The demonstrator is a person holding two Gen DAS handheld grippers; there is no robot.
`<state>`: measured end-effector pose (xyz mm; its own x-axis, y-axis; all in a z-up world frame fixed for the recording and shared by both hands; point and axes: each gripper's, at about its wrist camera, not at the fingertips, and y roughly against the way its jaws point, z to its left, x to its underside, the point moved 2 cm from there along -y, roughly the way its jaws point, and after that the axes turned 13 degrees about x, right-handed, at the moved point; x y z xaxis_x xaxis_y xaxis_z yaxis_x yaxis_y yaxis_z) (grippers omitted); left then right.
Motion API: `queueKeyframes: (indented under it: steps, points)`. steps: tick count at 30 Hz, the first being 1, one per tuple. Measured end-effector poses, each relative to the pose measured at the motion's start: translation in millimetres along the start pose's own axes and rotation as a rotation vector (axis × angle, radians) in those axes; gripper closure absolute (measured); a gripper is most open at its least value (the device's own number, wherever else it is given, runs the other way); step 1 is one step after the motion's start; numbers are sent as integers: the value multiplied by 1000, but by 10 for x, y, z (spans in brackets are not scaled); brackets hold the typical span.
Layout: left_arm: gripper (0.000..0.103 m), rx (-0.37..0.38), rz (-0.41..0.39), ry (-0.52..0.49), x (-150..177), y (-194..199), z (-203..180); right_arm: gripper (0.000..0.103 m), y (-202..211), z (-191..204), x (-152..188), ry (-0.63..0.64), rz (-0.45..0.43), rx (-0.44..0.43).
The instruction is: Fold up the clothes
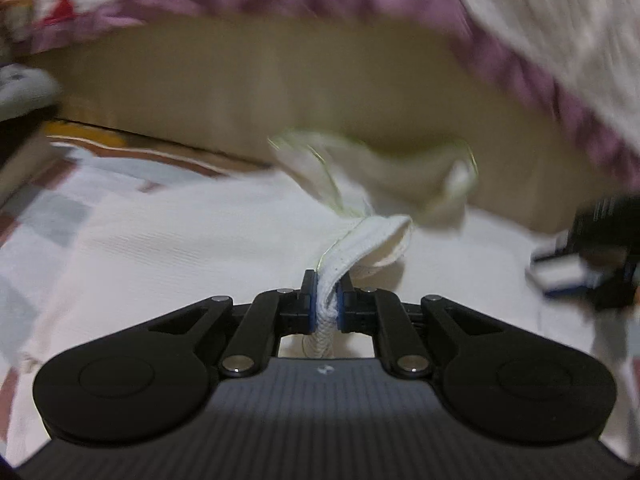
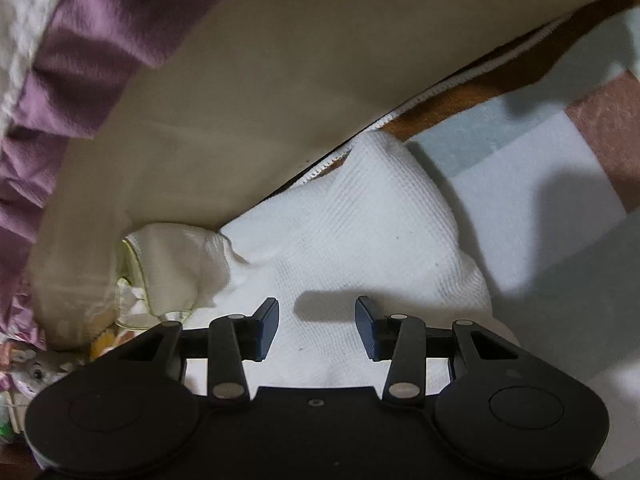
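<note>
I could read no text, label, brand or number in either wrist view; everything was too blurred.

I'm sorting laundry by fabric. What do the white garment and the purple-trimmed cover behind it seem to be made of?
White garment: looks like a ribbed or waffle-knit cotton, matt, with fine woven rows visible; the left gripper pinches its thicker ribbed hem. Purple trim: probably satin or a similar synthetic, judging by its soft sheen and gathered ruffles. Fibre content cannot be confirmed by look alone.
</note>
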<state>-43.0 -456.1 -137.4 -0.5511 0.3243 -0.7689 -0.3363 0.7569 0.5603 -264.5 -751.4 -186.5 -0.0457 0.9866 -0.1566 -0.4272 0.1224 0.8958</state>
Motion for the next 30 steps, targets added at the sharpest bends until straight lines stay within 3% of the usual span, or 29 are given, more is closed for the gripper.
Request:
queueKeyframes:
  steps: [3, 5, 8, 11, 15, 18, 23, 27, 30]
  points:
    - [92, -52, -42, 180, -13, 153, 417, 55, -1, 89, 22, 51, -17, 34]
    - [92, -116, -25, 272, 51, 163, 720, 55, 16, 119, 39, 92, -31, 57]
    - [92, -227, -9, 254, 112, 219, 917, 54, 32, 285, 79, 188, -78, 85]
    - [86, -238, -21, 218, 118, 316, 937, 53, 49, 553, 154, 343, -140, 51]
    - [80, -161, -14, 189, 83, 308, 854, 57, -75, 974, 298, 554, -195, 12]
    - [80, -93, 14, 258, 115, 390, 860, 71, -333, 1261, 340, 668, -234, 8]
    - [79, -104, 71, 237, 218, 751, 1018, 75, -548, 1515, 205, 660, -310, -60]
    - [74, -176, 138, 161, 330, 1135, 1265, 75, -518, 1501, 205, 688, -352, -81]
    - [71, -232, 155, 171, 421, 1446, 1481, 70, -560, 1568, 233, 685, -329, -84]
